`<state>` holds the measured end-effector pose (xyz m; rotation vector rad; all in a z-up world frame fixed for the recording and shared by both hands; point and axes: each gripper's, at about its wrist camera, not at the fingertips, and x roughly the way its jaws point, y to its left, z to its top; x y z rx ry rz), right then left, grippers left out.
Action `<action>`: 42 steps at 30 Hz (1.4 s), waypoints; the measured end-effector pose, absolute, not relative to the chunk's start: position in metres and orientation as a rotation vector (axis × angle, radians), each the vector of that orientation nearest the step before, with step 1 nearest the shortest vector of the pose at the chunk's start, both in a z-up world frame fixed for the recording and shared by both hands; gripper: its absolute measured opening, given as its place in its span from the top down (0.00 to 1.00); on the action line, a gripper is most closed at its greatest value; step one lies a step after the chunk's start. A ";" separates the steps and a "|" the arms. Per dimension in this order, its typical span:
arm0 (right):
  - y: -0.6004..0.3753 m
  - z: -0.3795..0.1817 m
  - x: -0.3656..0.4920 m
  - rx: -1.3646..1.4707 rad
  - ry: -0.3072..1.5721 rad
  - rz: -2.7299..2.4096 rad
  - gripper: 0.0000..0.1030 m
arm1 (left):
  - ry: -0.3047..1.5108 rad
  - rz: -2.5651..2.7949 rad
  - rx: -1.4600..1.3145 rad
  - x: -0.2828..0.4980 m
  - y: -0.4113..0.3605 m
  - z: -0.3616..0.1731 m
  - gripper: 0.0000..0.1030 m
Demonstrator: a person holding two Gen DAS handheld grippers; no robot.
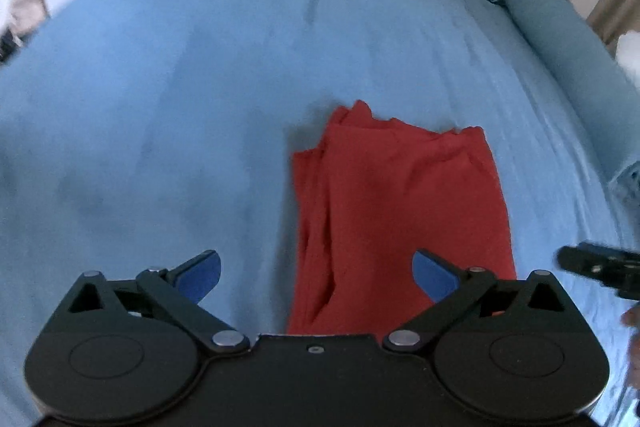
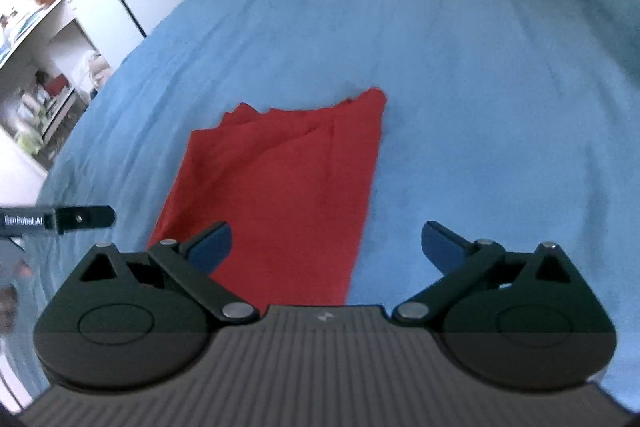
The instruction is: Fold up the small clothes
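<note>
1. The red garment (image 1: 400, 211) is lying folded into a long narrow strip on the blue bed sheet (image 1: 160, 107), its far end showing uneven stacked layers; those loose corners are risking slipping apart if the next fold is dragging rather than lifting them.
2. The left hand-held gripper (image 1: 316, 273) is hovering released over the near end of the garment with nothing between its jaws, and the right hand-held gripper (image 2: 326, 245) is likewise spread wide and empty above the strip's right edge. A pinch taken from here could be catching the bed sheet along with the cloth, pulling wrinkles up under the fold.
3. Both hand-held grippers are sitting close together near the same end, so they could be bumping each other on a shared reach.
4. Both views are blurring, so the number of layers at the left edge is probably several; grabbing only the top one would be undoing the fold.
</note>
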<state>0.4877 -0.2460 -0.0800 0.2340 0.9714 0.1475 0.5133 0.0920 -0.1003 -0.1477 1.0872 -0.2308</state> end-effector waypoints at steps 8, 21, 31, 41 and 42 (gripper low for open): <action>-0.250 -0.154 0.548 0.385 1.158 0.115 0.01 | 1.204 -0.313 -0.170 0.559 0.072 -0.162 0.21; -0.238 -0.135 0.546 0.408 1.136 0.194 0.59 | 1.147 -0.380 -0.115 0.551 0.041 -0.135 0.72; -0.268 -0.061 0.481 0.452 1.061 0.229 0.59 | 1.066 -0.446 -0.239 0.479 0.020 -0.070 0.73; -0.321 -0.074 0.380 0.384 1.113 0.207 0.59 | 1.133 -0.439 -0.177 0.399 -0.036 -0.106 0.71; -0.323 -0.086 0.374 0.365 1.118 0.207 0.58 | 1.136 -0.427 -0.150 0.396 -0.039 -0.113 0.72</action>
